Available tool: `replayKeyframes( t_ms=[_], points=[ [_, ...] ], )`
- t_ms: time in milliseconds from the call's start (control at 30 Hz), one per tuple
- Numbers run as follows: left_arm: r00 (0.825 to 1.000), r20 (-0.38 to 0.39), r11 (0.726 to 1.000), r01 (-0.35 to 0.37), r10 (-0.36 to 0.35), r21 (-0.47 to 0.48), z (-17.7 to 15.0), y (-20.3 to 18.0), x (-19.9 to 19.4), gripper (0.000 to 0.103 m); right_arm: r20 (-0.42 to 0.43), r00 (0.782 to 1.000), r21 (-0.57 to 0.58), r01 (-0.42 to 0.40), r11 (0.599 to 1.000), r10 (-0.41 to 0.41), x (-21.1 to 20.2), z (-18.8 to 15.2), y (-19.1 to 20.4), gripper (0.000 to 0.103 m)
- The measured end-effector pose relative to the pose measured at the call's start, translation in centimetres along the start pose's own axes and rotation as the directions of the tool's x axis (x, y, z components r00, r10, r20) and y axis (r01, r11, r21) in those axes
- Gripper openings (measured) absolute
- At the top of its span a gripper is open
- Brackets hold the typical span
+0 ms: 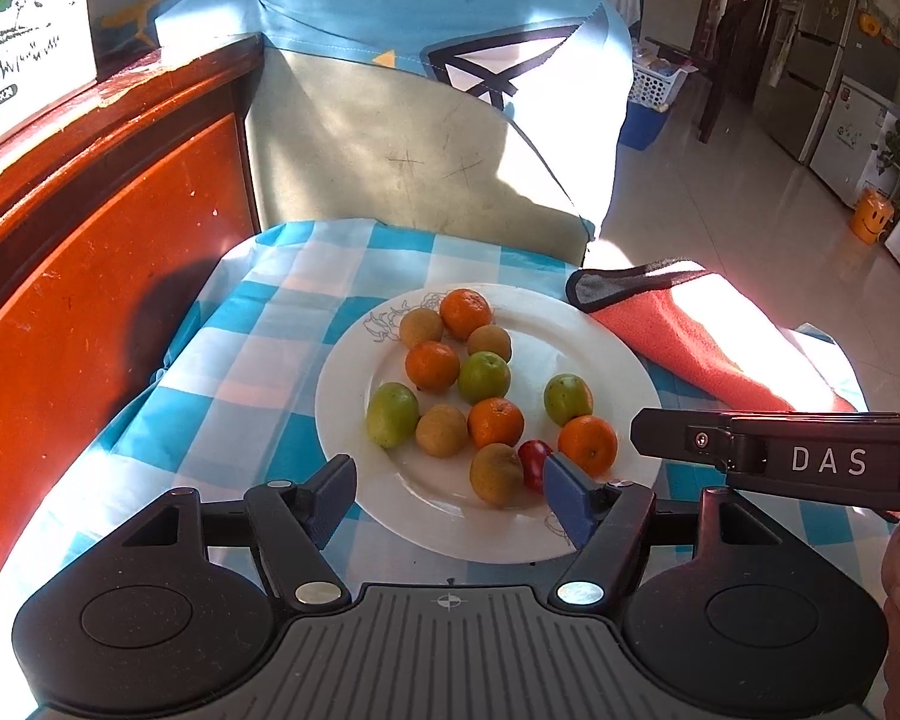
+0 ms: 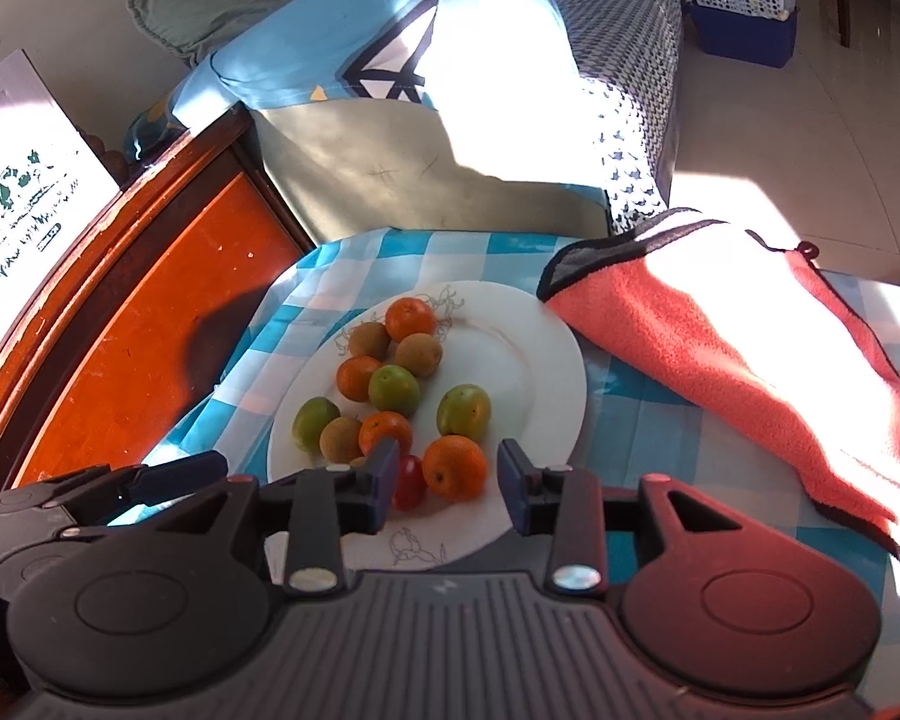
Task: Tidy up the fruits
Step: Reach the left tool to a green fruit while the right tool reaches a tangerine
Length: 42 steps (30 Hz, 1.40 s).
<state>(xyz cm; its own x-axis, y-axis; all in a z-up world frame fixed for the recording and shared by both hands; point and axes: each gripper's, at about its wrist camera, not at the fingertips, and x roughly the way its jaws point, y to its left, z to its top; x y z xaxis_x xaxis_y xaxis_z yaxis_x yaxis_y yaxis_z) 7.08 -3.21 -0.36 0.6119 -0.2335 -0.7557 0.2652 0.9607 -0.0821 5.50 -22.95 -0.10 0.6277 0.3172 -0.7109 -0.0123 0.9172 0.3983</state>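
A white plate [image 1: 600, 354] lies on a blue checked cloth [image 1: 258, 360] and carries several small fruits: oranges, green ones, brown ones and one red cherry tomato [image 1: 534, 462]. My left gripper [image 1: 450, 498] hovers open over the plate's near rim, with nothing between its pads. A brown fruit [image 1: 497, 474] sits just beyond it. My right gripper [image 2: 450, 483] is open above the plate's near side. An orange [image 2: 455, 467] and the cherry tomato [image 2: 409, 482] lie in the gap between its fingers, and neither is squeezed. The right gripper's body [image 1: 810, 459] reaches in from the right.
An orange towel [image 2: 720, 348] lies on the cloth right of the plate, touching its far rim. A red-brown wooden panel [image 1: 90, 276] walls the left side. A blue and beige cushion [image 1: 420, 138] stands behind. Tiled floor [image 1: 750, 192] drops away to the right.
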Motion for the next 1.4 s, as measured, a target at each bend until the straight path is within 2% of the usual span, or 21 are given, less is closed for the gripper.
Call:
replayKeyframes(
  t_ms=[300,667,767,1033,1400],
  points=[
    [0.999,-0.010,0.999,0.053,-0.053,0.003,-2.5,0.1,-2.8,0.072,-0.048,0.999,0.003,0.011,1.000,-0.011,-2.1,-2.2,-0.2,0.041],
    [0.990,-0.098,0.987,0.117,-0.106,0.112,-6.9,-1.4,-3.9,0.074,-0.138,0.990,-0.007,-0.014,1.000,0.013,-2.8,-4.8,-0.8,0.043],
    [0.984,-0.114,0.977,0.155,-0.139,0.147,-8.0,-1.6,-4.3,0.074,-0.162,0.987,0.018,-0.021,1.000,0.024,-2.5,-5.1,-1.3,0.044],
    [0.975,-0.136,0.953,0.204,-0.177,0.224,-9.6,-2.2,-4.3,0.073,-0.191,0.981,0.017,-0.024,1.000,0.027,-1.5,-5.5,-1.1,0.045],
    [0.977,-0.137,0.930,0.201,-0.166,0.308,-10.4,-3.2,-3.5,0.068,-0.217,0.976,-0.024,-0.012,1.000,0.007,-0.2,-5.8,0.1,0.045]
  ],
)
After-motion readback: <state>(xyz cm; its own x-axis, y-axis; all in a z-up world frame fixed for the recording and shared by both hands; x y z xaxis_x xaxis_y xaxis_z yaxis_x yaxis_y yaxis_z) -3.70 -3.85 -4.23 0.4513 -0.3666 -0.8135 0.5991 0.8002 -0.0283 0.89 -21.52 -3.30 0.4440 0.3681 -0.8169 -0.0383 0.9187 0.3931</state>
